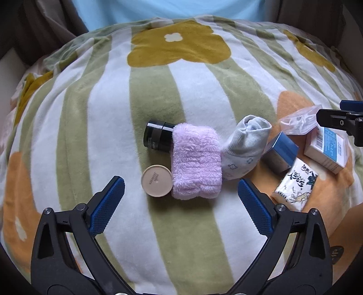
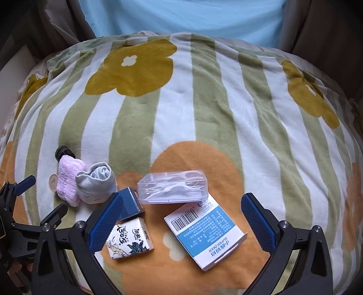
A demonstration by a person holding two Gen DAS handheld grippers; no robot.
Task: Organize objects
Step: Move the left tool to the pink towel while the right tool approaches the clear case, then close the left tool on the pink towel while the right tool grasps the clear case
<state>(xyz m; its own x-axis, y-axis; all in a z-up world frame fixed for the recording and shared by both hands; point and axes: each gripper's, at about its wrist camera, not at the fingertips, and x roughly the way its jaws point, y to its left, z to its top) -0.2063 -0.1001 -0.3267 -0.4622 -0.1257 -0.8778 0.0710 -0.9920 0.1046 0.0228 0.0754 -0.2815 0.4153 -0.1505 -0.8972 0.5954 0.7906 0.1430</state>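
Note:
On a striped flower blanket (image 1: 109,109) lie a black jar (image 1: 156,137), a beige round lid (image 1: 156,183), a pink fluffy cloth (image 1: 196,161) and a rolled grey sock (image 1: 245,147). To their right are a blue box (image 1: 281,152), a tissue pack (image 1: 295,186), a white-blue box (image 2: 204,231) and a clear plastic case (image 2: 172,188). My left gripper (image 1: 181,188) is open and empty, just short of the pink cloth. My right gripper (image 2: 181,204) is open and empty above the white-blue box and the clear case.
A light blue pillow (image 2: 181,18) lies at the far end of the blanket. Dark bed sides (image 1: 13,56) rise at left and right. The right gripper's tip (image 1: 340,122) shows at the right edge of the left wrist view.

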